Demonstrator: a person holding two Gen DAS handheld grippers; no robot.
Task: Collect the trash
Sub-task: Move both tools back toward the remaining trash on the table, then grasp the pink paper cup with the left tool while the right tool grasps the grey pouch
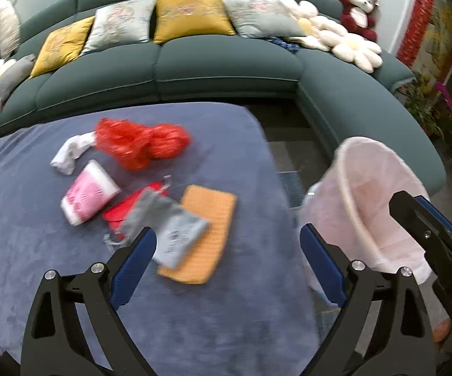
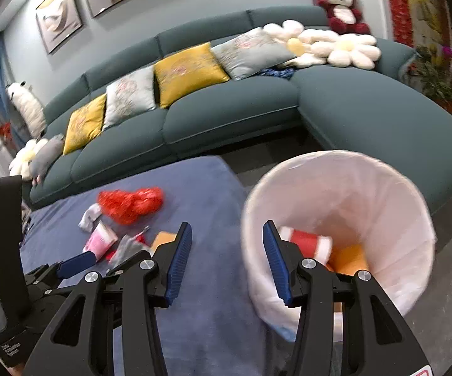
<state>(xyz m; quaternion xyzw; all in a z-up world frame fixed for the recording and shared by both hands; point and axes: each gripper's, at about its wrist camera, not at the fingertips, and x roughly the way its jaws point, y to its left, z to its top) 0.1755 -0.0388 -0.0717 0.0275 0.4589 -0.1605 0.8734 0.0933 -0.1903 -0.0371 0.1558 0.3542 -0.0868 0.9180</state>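
two empty grippers between pickups, trash left on the table.
left gripper [image 1: 227,261] and right gripper [image 2: 227,258] jaws wide; next, grab grey pouch [image 1: 166,228], carry right to lined bin [image 2: 382,188].

Teal sofa [image 1: 226,62] with yellow cushion [image 1: 191,15], red plush monkey [image 1: 359,9], daisy pillow [image 1: 354,48].

Before you, a slate-blue cloth [image 1: 194,297] carries a bright red net bag [image 1: 138,144], a white sock [image 1: 69,153], a pink-and-white packet [image 1: 88,192], a grey pouch [image 1: 169,228] and an orange waffle-textured sponge [image 1: 207,235]. The bin's liner [image 2: 367,194] is pale pink-white, a red-and-white cup [image 2: 307,241] inside. Behind, yellow cushions [image 1: 191,15] line a dark teal sofa [image 1: 226,65].
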